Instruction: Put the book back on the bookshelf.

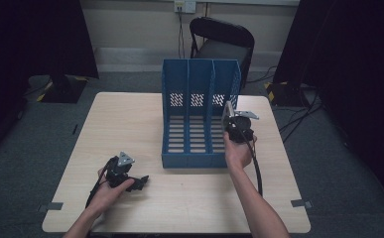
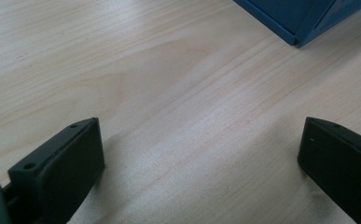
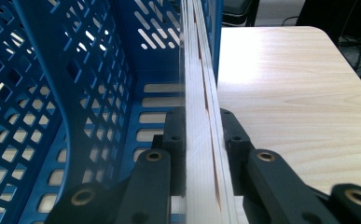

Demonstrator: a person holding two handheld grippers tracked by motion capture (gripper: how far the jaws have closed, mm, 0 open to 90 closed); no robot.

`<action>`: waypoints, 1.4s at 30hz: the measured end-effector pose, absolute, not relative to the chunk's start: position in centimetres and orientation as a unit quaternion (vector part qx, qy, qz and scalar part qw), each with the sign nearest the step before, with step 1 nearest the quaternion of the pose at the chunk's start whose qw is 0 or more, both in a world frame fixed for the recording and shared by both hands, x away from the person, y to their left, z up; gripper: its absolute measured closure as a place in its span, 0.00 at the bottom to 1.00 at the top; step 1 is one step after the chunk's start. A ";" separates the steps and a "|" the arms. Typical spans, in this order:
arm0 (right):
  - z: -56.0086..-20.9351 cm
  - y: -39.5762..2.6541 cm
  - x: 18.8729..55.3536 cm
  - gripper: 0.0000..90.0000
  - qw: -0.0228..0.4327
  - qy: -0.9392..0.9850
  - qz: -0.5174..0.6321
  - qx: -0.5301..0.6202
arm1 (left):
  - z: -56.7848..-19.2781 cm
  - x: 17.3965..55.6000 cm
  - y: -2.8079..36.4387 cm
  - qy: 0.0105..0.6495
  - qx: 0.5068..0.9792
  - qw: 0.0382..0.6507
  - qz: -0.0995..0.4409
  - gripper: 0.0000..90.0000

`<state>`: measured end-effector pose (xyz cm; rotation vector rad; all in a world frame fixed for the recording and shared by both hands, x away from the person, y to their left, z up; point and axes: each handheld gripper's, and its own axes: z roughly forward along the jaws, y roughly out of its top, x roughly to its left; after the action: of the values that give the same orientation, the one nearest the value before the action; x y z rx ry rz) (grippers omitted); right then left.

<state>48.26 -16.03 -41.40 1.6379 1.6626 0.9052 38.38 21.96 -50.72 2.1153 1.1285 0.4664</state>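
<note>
Standing pinched in the right tool (image 3: 201, 154): thin booklets (image 3: 199, 93).

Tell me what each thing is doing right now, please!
Left gripper: open, low over the table, nothing between its jaws.
Right gripper: shut on the thin pale sheet.
Thin pale sheet: upright, at the rack's right side.
Blue file rack: standing, left and middle compartments empty.
Chair: unfolded, empty.
</note>
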 end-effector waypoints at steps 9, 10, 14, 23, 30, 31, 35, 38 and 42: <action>-41.5 -15.9 48.2 0.85 0.319 0.631 0.338 0.622 | -50.7 38.3 21.9 0.434 0.813 0.343 0.180 0.00; -41.5 -15.9 48.2 0.85 0.320 0.632 0.337 0.621 | -50.7 38.3 21.9 0.434 0.813 0.343 0.180 0.00; -41.5 -15.9 48.2 0.85 0.323 0.634 0.335 0.617 | -50.7 38.3 21.9 0.435 0.813 0.343 0.180 0.00; -41.4 -15.9 48.2 0.84 0.324 0.639 0.330 0.615 | -50.7 38.2 21.9 0.434 0.813 0.344 0.179 0.00; -41.2 -16.2 48.2 0.77 0.322 0.641 0.332 0.613 | -50.7 38.2 21.9 0.433 0.814 0.343 0.180 0.00; -41.2 -16.2 48.2 0.75 0.321 0.641 0.334 0.613 | -50.7 38.2 21.9 0.433 0.814 0.343 0.180 0.00; -41.1 -16.4 48.2 0.68 0.313 0.641 0.342 0.612 | -50.7 38.1 21.9 0.434 0.814 0.343 0.179 0.00; -41.1 -16.3 48.3 0.66 0.311 0.643 0.343 0.610 | -50.7 38.1 21.9 0.434 0.814 0.343 0.179 0.00; -41.0 -16.0 48.4 0.61 0.311 0.648 0.346 0.603 | -50.7 38.1 21.9 0.433 0.814 0.343 0.179 0.00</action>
<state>48.37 -16.03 -41.01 1.5928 1.7102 0.9125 38.12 21.93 -50.72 2.1160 1.1245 0.4663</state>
